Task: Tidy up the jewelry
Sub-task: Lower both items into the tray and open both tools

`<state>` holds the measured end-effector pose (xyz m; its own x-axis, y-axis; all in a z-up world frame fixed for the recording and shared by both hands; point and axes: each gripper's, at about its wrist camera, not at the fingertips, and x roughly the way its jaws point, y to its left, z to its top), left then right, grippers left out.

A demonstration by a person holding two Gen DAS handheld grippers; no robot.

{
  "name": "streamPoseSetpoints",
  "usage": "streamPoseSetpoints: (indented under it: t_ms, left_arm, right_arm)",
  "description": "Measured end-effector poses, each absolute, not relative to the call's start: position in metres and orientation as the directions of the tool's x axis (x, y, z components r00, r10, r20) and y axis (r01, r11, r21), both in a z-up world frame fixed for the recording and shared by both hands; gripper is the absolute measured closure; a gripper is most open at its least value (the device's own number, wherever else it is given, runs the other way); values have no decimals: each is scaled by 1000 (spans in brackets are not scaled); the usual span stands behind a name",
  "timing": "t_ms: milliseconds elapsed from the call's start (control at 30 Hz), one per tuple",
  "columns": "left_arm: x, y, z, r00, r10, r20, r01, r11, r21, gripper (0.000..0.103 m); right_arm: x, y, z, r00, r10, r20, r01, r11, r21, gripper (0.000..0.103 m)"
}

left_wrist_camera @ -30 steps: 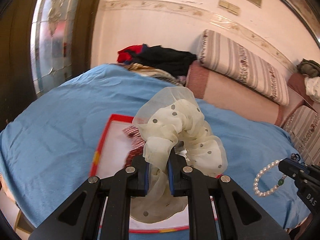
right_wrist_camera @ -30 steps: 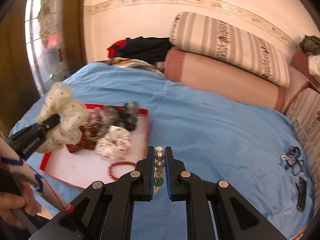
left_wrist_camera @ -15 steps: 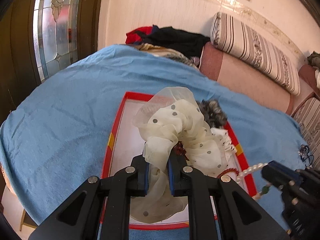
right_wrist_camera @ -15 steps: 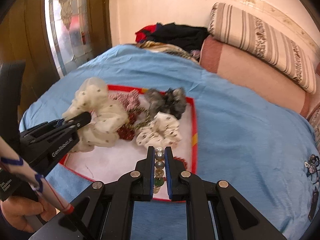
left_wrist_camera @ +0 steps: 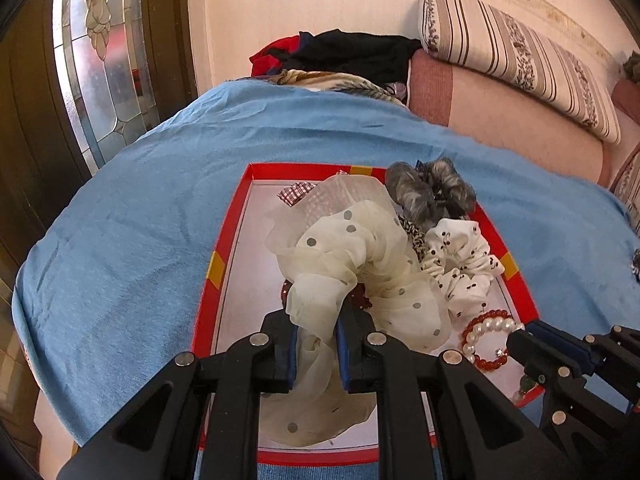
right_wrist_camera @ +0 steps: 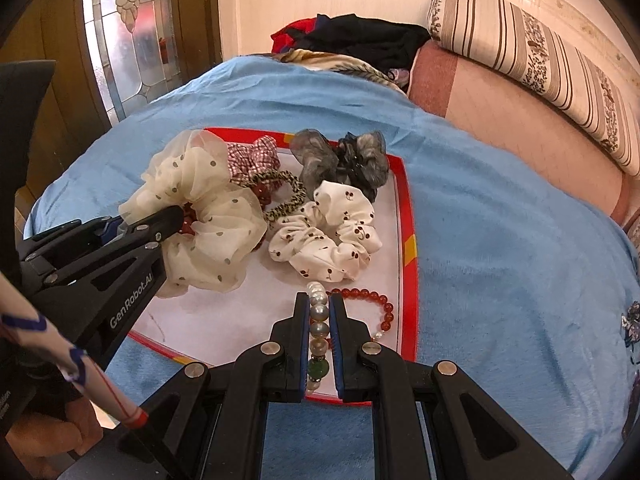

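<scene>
A blue bedspread (right_wrist_camera: 500, 216) is carrying a red-rimmed tray (right_wrist_camera: 405, 216) below striped bolsters (left_wrist_camera: 516, 52). The left gripper (left_wrist_camera: 316, 326) is pinching a cream dotted scrunchie (left_wrist_camera: 360, 264) over the tray. The right gripper (right_wrist_camera: 319, 312) is clamping a pearl bracelet (right_wrist_camera: 319, 312) above the tray's near corner.

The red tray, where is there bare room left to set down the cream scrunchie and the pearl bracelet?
The red tray is bare along its left strip, between the rim and the cream polka-dot scrunchie, and in the near-left corner. The far and right parts are crowded: gray scrunchie, cherry-print scrunchie, red bead bracelet. The pearl bracelet hangs over the near right edge.
</scene>
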<state>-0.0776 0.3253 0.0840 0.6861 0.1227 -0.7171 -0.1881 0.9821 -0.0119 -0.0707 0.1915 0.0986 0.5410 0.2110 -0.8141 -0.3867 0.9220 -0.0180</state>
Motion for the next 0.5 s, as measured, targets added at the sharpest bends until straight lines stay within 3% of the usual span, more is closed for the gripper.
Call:
streamPoseSetpoints:
  t_ms: [233,433,500]
  left_arm:
    - [-74,320,81,677,140,-722,-180,983,22,88]
    - [-72,319,79,673,155,-723,-190,981,33,80]
    - [-72,319,80,674,162,-721,-196,980,37,77]
  right_arm:
    - [-64,188,88,525,201,-827,-374,927,-12,93]
    - [-61,186,82,512,201,-835,-371,929,-4,92]
    - [-61,184,84,507,214,-835,-370,929,13,86]
